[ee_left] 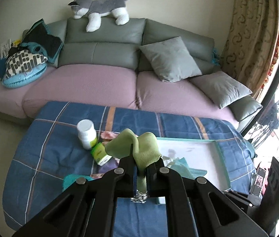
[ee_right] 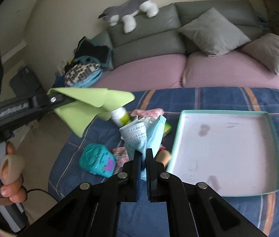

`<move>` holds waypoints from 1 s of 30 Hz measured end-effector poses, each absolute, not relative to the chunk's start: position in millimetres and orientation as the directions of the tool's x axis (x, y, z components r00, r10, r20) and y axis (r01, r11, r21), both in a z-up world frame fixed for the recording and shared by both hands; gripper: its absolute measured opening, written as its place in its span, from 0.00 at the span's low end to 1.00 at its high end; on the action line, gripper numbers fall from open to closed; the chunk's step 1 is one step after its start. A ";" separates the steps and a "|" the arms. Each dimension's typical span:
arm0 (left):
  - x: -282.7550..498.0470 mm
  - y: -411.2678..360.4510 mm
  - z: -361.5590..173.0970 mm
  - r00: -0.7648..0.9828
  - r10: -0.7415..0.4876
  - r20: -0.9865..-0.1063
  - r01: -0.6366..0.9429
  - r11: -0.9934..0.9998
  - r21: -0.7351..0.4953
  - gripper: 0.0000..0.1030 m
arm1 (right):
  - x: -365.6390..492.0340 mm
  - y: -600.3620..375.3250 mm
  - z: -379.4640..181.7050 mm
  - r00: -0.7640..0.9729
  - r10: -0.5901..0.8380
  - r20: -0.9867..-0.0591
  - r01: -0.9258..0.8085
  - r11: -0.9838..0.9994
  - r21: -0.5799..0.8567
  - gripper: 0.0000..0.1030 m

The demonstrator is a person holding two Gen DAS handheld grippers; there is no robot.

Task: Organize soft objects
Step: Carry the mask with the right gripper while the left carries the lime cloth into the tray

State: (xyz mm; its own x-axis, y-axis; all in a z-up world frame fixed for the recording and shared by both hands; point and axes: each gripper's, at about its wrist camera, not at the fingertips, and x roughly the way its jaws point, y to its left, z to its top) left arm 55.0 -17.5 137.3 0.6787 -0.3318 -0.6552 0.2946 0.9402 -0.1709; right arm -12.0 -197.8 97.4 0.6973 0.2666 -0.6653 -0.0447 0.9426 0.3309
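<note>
Evidently nothing lay yet in the white teal-rimmed tray; the left gripper pinched a soft green cloth, the right gripper a pale blue face mask.

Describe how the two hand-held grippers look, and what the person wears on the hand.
Both grippers, left gripper and right gripper, are matte black with two flat fingers, blue pads inside and round silver rivets on the linkage arms. The right wrist view shows white lettering on the left one's side, a grey handle, a beige band around one finger of the hand and a thin dark cable below.
</note>
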 end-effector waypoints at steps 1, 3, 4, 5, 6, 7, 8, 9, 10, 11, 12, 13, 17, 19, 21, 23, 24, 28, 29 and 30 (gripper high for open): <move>52.1 -23.3 138.2 0.677 -0.338 -0.654 0.303 0.938 -0.171 0.07 | -14.9 -204.4 98.3 0.702 0.257 -0.665 -0.028 0.942 0.334 0.04; 48.8 -32.9 136.7 0.670 -0.349 -0.655 0.315 0.933 -0.176 0.07 | -20.2 -219.3 99.7 0.713 0.215 -0.667 0.013 0.947 0.320 0.04; 47.5 -38.7 135.5 0.664 -0.357 -0.657 0.323 0.929 -0.179 0.07 | -23.5 -225.3 99.3 0.717 0.200 -0.668 0.028 0.949 0.315 0.04; 46.1 -46.4 133.6 0.657 -0.365 -0.660 0.333 0.926 -0.181 0.07 | -27.0 -234.3 98.9 0.719 0.179 -0.671 0.053 0.949 0.311 0.04; 45.0 -51.9 131.9 0.652 -0.371 -0.662 0.340 0.923 -0.182 0.07 | -28.9 -240.8 99.2 0.722 0.169 -0.671 0.067 0.948 0.311 0.04; 44.1 -58.9 129.5 0.645 -0.378 -0.665 0.349 0.919 -0.184 0.07 | -30.8 -248.4 99.4 0.724 0.154 -0.673 0.087 0.947 0.311 0.04; 42.8 -66.6 126.5 0.636 -0.384 -0.669 0.359 0.915 -0.185 0.07 | -33.9 -257.7 98.5 0.725 0.132 -0.676 0.114 0.945 0.306 0.04; 41.8 -72.6 124.2 0.631 -0.388 -0.672 0.366 0.912 -0.183 0.07 | -35.5 -264.4 96.9 0.725 0.119 -0.678 0.130 0.944 0.305 0.04; 41.0 -79.4 121.8 0.625 -0.392 -0.675 0.376 0.909 -0.180 0.07 | -37.9 -273.0 95.8 0.725 0.102 -0.682 0.152 0.941 0.303 0.04; 40.2 -86.8 119.2 0.620 -0.396 -0.678 0.386 0.906 -0.175 0.07 | -39.4 -278.9 94.7 0.725 0.090 -0.683 0.167 0.939 0.301 0.04; 39.6 -93.3 116.9 0.616 -0.398 -0.680 0.395 0.903 -0.170 0.07 | -40.4 -286.2 92.4 0.723 0.077 -0.686 0.183 0.937 0.298 0.04; 38.2 -99.0 114.5 0.611 -0.399 -0.683 0.403 0.900 -0.165 0.06 | -42.8 -292.8 92.0 0.722 0.064 -0.689 0.197 0.935 0.294 0.04; 39.6 -117.8 105.5 0.597 -0.400 -0.695 0.420 0.895 -0.154 0.07 | -47.0 -313.9 87.4 0.713 0.018 -0.701 0.253 0.926 0.280 0.04; 42.3 -124.6 100.0 0.589 -0.401 -0.702 0.424 0.892 -0.154 0.07 | -48.6 -324.3 84.2 0.707 -0.002 -0.708 0.275 0.922 0.273 0.04; 45.0 -131.0 93.6 0.578 -0.403 -0.710 0.429 0.890 -0.156 0.07 | -49.0 -334.3 79.3 0.697 -0.017 -0.716 0.297 0.917 0.267 0.04; 49.1 -136.7 86.1 0.569 -0.400 -0.718 0.431 0.889 -0.154 0.07 | -48.3 -340.0 75.2 0.689 -0.030 -0.724 0.313 0.914 0.260 0.04; 51.0 -138.8 82.7 0.565 -0.399 -0.722 0.431 0.889 -0.154 0.07 | -47.1 -342.5 72.0 0.683 -0.036 -0.730 0.322 0.912 0.256 0.04; 62.6 -148.9 65.3 0.550 -0.390 -0.739 0.437 0.888 -0.143 0.07 | -39.1 -349.1 60.5 0.658 -0.050 -0.751 0.341 0.909 0.239 0.04; 65.7 -151.0 60.8 0.547 -0.384 -0.744 0.437 0.889 -0.137 0.07 | -36.4 -350.6 56.6 0.652 -0.052 -0.757 0.345 0.909 0.235 0.04; 69.9 -153.8 55.5 0.541 -0.378 -0.751 0.437 0.890 -0.133 0.07 | -33.3 -352.3 51.9 0.644 -0.052 -0.764 0.349 0.908 0.233 0.04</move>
